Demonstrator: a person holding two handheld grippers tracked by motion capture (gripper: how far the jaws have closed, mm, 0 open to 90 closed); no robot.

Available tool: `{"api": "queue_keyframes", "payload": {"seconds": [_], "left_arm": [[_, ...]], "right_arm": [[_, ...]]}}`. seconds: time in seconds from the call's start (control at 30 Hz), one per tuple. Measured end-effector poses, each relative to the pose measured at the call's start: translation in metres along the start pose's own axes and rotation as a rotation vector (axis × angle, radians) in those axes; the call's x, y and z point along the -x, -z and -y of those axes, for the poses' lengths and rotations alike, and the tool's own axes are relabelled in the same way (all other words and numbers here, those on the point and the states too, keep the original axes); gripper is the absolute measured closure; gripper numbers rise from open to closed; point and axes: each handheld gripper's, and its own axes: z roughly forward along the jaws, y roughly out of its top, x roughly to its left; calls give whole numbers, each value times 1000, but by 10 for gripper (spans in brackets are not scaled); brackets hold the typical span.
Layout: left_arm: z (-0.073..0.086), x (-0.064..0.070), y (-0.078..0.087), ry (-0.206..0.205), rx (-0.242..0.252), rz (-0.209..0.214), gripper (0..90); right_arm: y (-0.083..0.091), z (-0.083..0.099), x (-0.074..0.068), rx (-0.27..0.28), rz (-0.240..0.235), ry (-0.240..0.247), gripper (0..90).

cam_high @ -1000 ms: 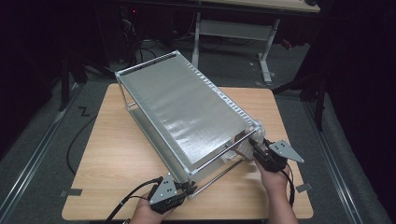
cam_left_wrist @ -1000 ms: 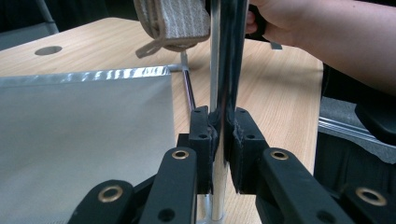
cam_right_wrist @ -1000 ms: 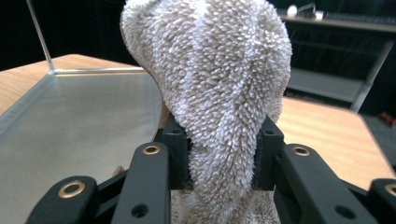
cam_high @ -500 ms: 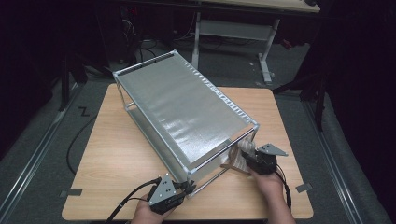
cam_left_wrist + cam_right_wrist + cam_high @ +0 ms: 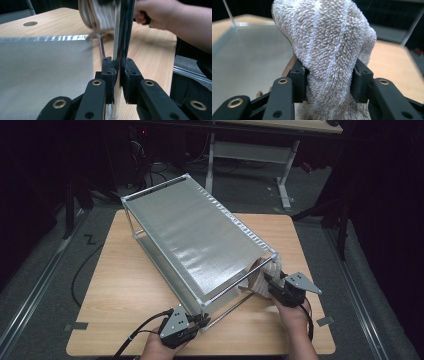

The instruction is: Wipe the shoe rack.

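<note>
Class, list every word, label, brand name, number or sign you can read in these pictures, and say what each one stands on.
None: no readable text.
The metal rack, the towel in the right gripper, the left gripper on the rack's post and the wooden table carry no lettering.

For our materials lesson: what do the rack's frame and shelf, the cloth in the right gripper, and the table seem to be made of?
Frame post: probably polished metal, mirror-like reflections.
Shelf: perhaps fine metal mesh or sheet, dull silver sheen.
Cloth: terry towelling, off-white looped pile.
Table: light wood or wood-look laminate, visible grain; which one is unclear.
</note>
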Motion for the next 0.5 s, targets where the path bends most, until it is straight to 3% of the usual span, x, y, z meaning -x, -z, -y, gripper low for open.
{"api": "queue_keyframes", "payload": {"seconds": [0.13, 0.23, 0.27, 0.37, 0.4, 0.5], "left_arm": [[0, 0, 0, -1, 1, 0, 810], [0, 0, 0, 2, 2, -2, 810], [0, 1, 0, 2, 2, -3, 810], [0, 2, 1, 1, 1, -2, 809], [1, 3, 1, 1, 1, -5, 809], [2, 4, 3, 9, 5, -12, 808]], "right_arm": [[13, -17, -3, 89, 30, 12, 549], [10, -16, -2, 72, 14, 15, 585], [7, -13, -1, 57, 5, 9, 597], [-8, 0, 1, -65, -18, 22, 596], [-15, 8, 1, -116, -28, 18, 596], [-26, 24, 3, -201, -52, -5, 599]]}}
